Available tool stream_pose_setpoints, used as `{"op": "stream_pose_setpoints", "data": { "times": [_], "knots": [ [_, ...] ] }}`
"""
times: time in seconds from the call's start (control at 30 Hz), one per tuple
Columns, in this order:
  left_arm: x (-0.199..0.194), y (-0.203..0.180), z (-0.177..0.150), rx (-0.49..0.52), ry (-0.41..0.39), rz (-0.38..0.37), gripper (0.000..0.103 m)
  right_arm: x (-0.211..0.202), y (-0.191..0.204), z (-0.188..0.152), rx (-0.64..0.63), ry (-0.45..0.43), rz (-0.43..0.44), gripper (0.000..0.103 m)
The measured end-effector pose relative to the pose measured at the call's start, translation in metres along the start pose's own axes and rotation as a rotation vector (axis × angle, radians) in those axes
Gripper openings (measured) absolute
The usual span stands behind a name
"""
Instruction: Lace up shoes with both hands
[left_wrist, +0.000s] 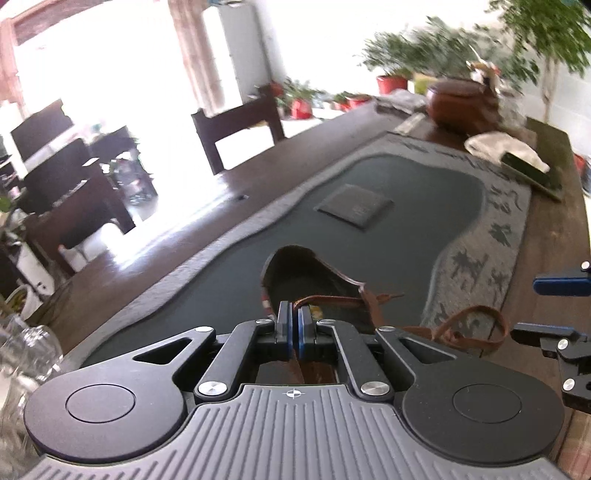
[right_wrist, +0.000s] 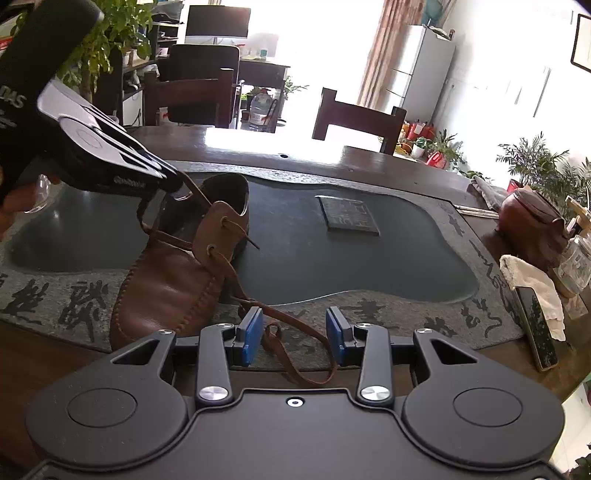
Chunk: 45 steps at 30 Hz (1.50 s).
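A brown leather shoe (right_wrist: 177, 273) lies on the dark stone tea tray (right_wrist: 369, 266), toe toward the camera; it also shows in the left wrist view (left_wrist: 306, 280). My left gripper (left_wrist: 294, 332) is shut on the brown lace (left_wrist: 325, 300) above the shoe's opening; in the right wrist view it (right_wrist: 173, 182) holds the lace taut near the heel. My right gripper (right_wrist: 294, 338) is open, its blue pads (right_wrist: 251, 332) astride a loose loop of the lace (right_wrist: 306, 347) beside the toe. Its fingers (left_wrist: 561, 286) show at the right edge of the left wrist view.
A square dark coaster (right_wrist: 349, 218) lies mid-tray. A brown clay pot (right_wrist: 532, 225), a white cloth (right_wrist: 535, 291), a phone (right_wrist: 535, 325) and a glass jar (right_wrist: 576, 262) stand at the right. Wooden chairs (right_wrist: 354, 122) and potted plants (right_wrist: 532, 166) lie beyond the table.
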<state>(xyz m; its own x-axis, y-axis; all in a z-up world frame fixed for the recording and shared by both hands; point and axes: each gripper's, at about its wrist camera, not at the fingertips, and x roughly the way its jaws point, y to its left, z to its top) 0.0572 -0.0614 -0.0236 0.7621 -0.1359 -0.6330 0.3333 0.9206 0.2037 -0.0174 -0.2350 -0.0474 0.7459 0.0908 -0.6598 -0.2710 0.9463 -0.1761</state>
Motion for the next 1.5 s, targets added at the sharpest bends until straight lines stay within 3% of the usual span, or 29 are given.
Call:
{"op": "stream_pose_setpoints", "data": {
  "times": [0.1, 0.37, 0.67, 0.7, 0.77, 0.87, 1.0, 1.27, 1.37, 1.5],
  "knots": [
    [-0.012, 0.006, -0.007, -0.041, -0.032, 0.05, 0.003, -0.001, 0.001, 0.001, -0.001, -0.003, 0.003, 0.04],
    [-0.023, 0.026, -0.026, -0.178, -0.005, 0.071, 0.003, 0.0, 0.008, 0.002, -0.017, -0.005, 0.022, 0.04],
    [-0.02, 0.046, -0.026, -0.21, 0.026, 0.123, 0.007, 0.014, 0.019, 0.012, -0.072, -0.012, 0.084, 0.04],
    [-0.019, 0.047, -0.026, -0.208, 0.027, 0.128, 0.008, 0.016, 0.02, 0.014, -0.079, -0.013, 0.091, 0.04],
    [-0.017, 0.052, -0.024, -0.208, 0.035, 0.138, 0.023, 0.02, 0.022, 0.016, -0.093, -0.014, 0.106, 0.04],
    [-0.014, 0.057, -0.023, -0.2, 0.036, 0.154, 0.034, 0.028, 0.026, 0.02, -0.13, -0.014, 0.128, 0.04],
    [-0.011, 0.062, -0.022, -0.193, 0.043, 0.161, 0.038, 0.042, 0.027, 0.025, -0.174, -0.003, 0.153, 0.04],
    [-0.006, 0.059, -0.03, -0.18, 0.059, 0.148, 0.043, 0.066, 0.022, 0.029, -0.228, 0.041, 0.23, 0.029],
    [-0.006, 0.057, -0.032, -0.179, 0.066, 0.141, 0.044, 0.071, 0.024, 0.029, -0.261, 0.049, 0.237, 0.019],
    [-0.009, 0.052, -0.035, -0.179, 0.071, 0.116, 0.047, 0.076, 0.027, 0.027, -0.289, 0.057, 0.246, 0.013]
  ]
}}
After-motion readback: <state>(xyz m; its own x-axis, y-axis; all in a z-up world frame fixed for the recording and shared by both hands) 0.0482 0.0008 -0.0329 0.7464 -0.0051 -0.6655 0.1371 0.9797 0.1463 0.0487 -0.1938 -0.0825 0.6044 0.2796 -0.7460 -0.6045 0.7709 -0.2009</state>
